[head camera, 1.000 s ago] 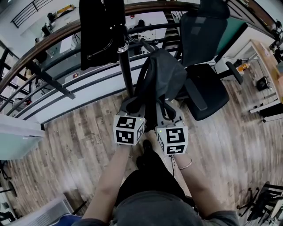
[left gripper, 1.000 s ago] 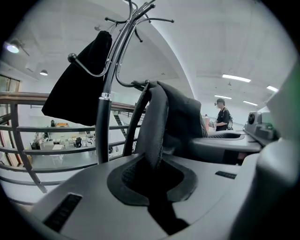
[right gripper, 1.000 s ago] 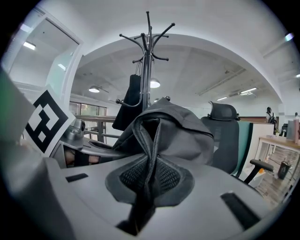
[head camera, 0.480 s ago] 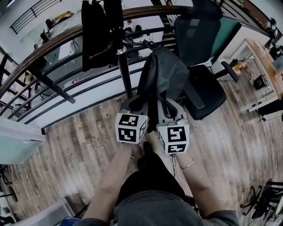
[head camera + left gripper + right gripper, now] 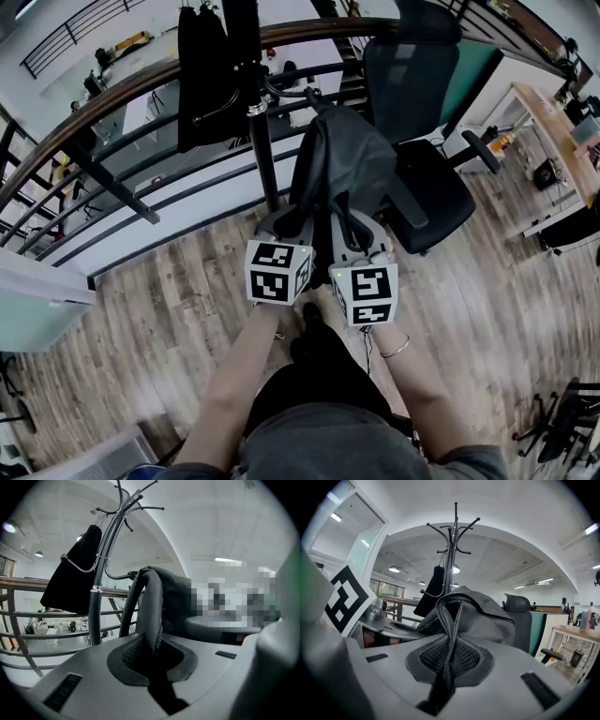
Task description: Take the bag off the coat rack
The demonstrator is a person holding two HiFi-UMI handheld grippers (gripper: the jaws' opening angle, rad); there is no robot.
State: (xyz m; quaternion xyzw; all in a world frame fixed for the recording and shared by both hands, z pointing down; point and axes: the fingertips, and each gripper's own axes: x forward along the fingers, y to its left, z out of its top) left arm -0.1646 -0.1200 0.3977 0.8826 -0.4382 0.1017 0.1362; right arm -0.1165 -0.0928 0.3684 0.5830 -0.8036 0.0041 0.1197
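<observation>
A dark grey backpack hangs in front of me, beside the black coat rack pole. My left gripper is shut on one of its shoulder straps; the strap runs up out of the jaws. My right gripper is shut on the other strap, with the bag's body just beyond. The bag's top lies close to the rack's lower hooks. Whether it still rests on one, I cannot tell.
A black garment hangs on the rack's far side. A black office chair stands right behind the bag. A curved railing runs along the back, and a desk stands at far right. Wooden floor lies below.
Both grippers keep their hold on the straps. The bag and grippers stay almost where they were; the view has shifted a little.
</observation>
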